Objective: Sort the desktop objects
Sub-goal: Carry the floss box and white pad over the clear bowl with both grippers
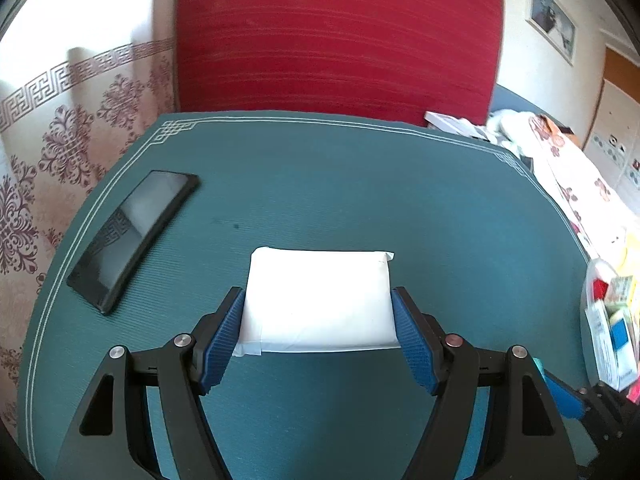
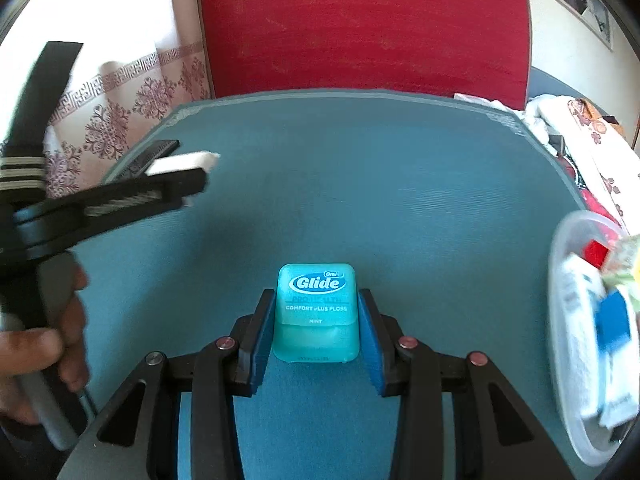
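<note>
Teal floss box (image 2: 316,314) sits clamped in the right gripper (image 2: 316,332) jaws above the counter (image 2: 400,208), seen only from the right wrist, beside a clear tub (image 2: 568,320). Only the left wrist view shows the left gripper (image 1: 318,320) jaws squeezing a white packet (image 1: 318,296), and a phone (image 1: 132,236) lying flat.

My left gripper (image 1: 318,332) and right gripper (image 2: 316,328) match: black angular linkage arms, round silver and reddish pivot screws, and blue ribbed pads (image 1: 219,344) lining each finger's inner face.
</note>
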The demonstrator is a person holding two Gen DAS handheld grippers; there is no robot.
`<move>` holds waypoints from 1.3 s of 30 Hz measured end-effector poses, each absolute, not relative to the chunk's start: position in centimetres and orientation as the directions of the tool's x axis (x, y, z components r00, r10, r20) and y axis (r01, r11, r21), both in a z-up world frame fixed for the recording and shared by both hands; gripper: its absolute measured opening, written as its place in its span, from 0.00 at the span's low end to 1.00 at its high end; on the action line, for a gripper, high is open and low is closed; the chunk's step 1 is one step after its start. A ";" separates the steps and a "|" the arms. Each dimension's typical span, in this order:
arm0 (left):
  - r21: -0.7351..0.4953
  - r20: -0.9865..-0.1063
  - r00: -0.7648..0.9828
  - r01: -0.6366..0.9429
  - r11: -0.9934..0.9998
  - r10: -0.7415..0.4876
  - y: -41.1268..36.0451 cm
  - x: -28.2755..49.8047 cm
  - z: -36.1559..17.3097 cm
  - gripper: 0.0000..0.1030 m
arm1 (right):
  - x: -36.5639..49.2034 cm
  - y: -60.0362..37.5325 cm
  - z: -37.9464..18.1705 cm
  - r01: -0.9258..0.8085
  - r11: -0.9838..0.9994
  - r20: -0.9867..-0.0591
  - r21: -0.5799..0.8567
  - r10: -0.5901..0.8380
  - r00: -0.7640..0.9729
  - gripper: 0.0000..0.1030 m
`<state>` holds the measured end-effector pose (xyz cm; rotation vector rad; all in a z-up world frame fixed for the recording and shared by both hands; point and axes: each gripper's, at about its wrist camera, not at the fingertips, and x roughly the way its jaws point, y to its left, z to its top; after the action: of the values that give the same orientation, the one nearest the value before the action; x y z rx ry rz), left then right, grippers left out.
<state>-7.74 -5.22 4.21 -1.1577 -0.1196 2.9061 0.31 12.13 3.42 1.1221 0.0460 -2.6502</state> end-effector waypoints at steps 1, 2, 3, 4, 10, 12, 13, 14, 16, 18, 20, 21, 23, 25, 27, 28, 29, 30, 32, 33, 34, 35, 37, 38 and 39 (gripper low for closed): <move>-0.070 -0.685 -0.728 0.008 -0.997 0.043 -4.8 -7.6 4.2 0.73 | 0.8 12.4 3.7 0.252 -0.965 -0.704 0.075 -0.230 -0.672 0.42; -0.067 -0.684 -0.728 -0.004 -0.998 0.049 -4.4 -7.5 4.3 0.73 | 1.4 12.7 4.0 0.251 -0.965 -0.697 0.077 -0.232 -0.679 0.42; -0.064 -0.683 -0.728 -0.017 -0.998 0.056 -4.0 -7.4 4.3 0.73 | 1.8 12.8 4.1 0.250 -0.965 -0.691 0.078 -0.233 -0.684 0.42; -0.062 -0.681 -0.730 -0.032 -0.998 0.065 -3.6 -7.2 4.4 0.73 | 2.4 13.2 4.4 0.248 -0.966 -0.683 0.079 -0.234 -0.692 0.42; -0.083 -0.669 -0.737 -0.056 -0.995 0.097 -3.1 -6.5 5.1 0.73 | 4.5 15.0 5.1 0.230 -0.968 -0.659 0.098 -0.236 -0.714 0.42; -0.089 -0.664 -0.741 -0.055 -0.995 0.100 -3.1 -6.0 5.3 0.73 | 5.1 15.6 5.4 0.223 -0.969 -0.650 0.107 -0.237 -0.722 0.42; -0.094 -0.662 -0.742 -0.056 -0.994 0.104 -3.1 -5.5 5.3 0.73 | 5.4 15.9 5.6 0.220 -0.969 -0.645 0.110 -0.238 -0.726 0.42; -0.098 -0.661 -0.743 -0.057 -0.994 0.108 -3.0 -5.2 5.3 0.73 | 5.7 16.2 5.8 0.218 -0.970 -0.639 0.112 -0.238 -0.731 0.42; -0.099 -0.659 -0.743 -0.062 -0.993 0.112 -2.8 -4.6 5.2 0.73 | 6.1 16.6 6.1 0.215 -0.970 -0.630 0.113 -0.238 -0.739 0.42; -0.094 -0.657 -0.745 -0.067 -0.993 0.112 -2.3 -3.8 5.1 0.73 | 6.6 17.0 6.4 0.209 -0.972 -0.621 0.112 -0.232 -0.749 0.42; -0.091 -0.657 -0.745 -0.077 -0.993 0.118 -1.7 -2.9 5.0 0.73 | 7.1 17.4 6.6 0.202 -0.973 -0.613 0.115 -0.229 -0.756 0.42; -0.094 -0.657 -0.744 -0.083 -0.992 0.125 -1.5 -2.7 5.0 0.73 | 7.3 17.6 6.8 0.197 -0.974 -0.609 0.116 -0.226 -0.760 0.42; -0.101 -0.655 -0.742 -0.097 -0.990 0.140 -1.0 -2.1 5.0 0.73 | 7.6 18.3 6.9 0.183 -0.976 -0.601 0.119 -0.217 -0.769 0.42; -0.104 -0.653 -0.742 -0.111 -0.988 0.152 -0.4 -1.4 5.1 0.73 | 7.9 19.3 6.9 0.169 -0.978 -0.594 0.124 -0.210 -0.776 0.42; -0.103 -0.652 -0.742 -0.123 -0.987 0.160 0.1 -1.0 5.2 0.73 | 8.2 20.3 7.1 0.148 -0.981 -0.586 0.129 -0.195 -0.786 0.42; -0.104 -0.652 -0.740 -0.130 -0.986 0.166 0.4 -0.7 5.3 0.73 | 8.3 20.8 7.2 0.137 -0.982 -0.583 0.129 -0.187 -0.790 0.42; -0.107 -0.653 -0.738 -0.137 -0.985 0.174 0.8 -0.6 5.3 0.73 | 8.5 21.2 7.3 0.128 -0.983 -0.581 0.130 -0.181 -0.794 0.42; -0.110 -0.654 -0.735 -0.144 -0.983 0.181 1.0 -0.4 5.3 0.73 | 8.5 21.6 7.4 0.119 -0.984 -0.578 0.131 -0.173 -0.797 0.42; -0.118 -0.656 -0.729 -0.159 -0.980 0.197 1.8 -0.1 5.4 0.73 | 8.9 22.9 7.5 0.092 -0.986 -0.572 0.136 -0.154 -0.806 0.42; -0.120 -0.656 -0.727 -0.166 -0.979 0.204 2.1 0.0 5.5 0.73 | 9.2 23.7 7.5 0.082 -0.987 -0.569 0.137 -0.146 -0.809 0.42; -0.121 -0.656 -0.724 -0.176 -0.977 0.212 2.6 0.2 5.6 0.73 | 9.3 24.5 7.6 0.065 -0.988 -0.565 0.139 -0.133 -0.814 0.42; -0.121 -0.656 -0.723 -0.183 -0.975 0.218 2.9 0.4 5.7 0.73 | 9.4 24.9 7.7 0.055 -0.989 -0.563 0.141 -0.125 -0.817 0.42; -0.120 -0.654 -0.720 -0.201 -0.972 0.230 3.8 0.7 6.0 0.73 | 9.7 26.1 7.8 0.031 -0.989 -0.558 0.145 -0.107 -0.823 0.42; -0.120 -0.654 -0.719 -0.209 -0.970 0.236 4.1 0.9 6.1 0.73 | 9.8 26.9 7.8 0.015 -0.989 -0.555 0.149 -0.096 -0.826 0.42; -0.121 -0.654 -0.716 -0.223 -0.967 0.246 4.6 1.0 6.3 0.73 | 9.8 27.3 7.9 0.007 -0.988 -0.553 0.151 -0.090 -0.828 0.42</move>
<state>1.01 4.65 6.32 -1.0339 -0.0488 2.6958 9.79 27.29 7.87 0.9026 -0.2214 -2.9476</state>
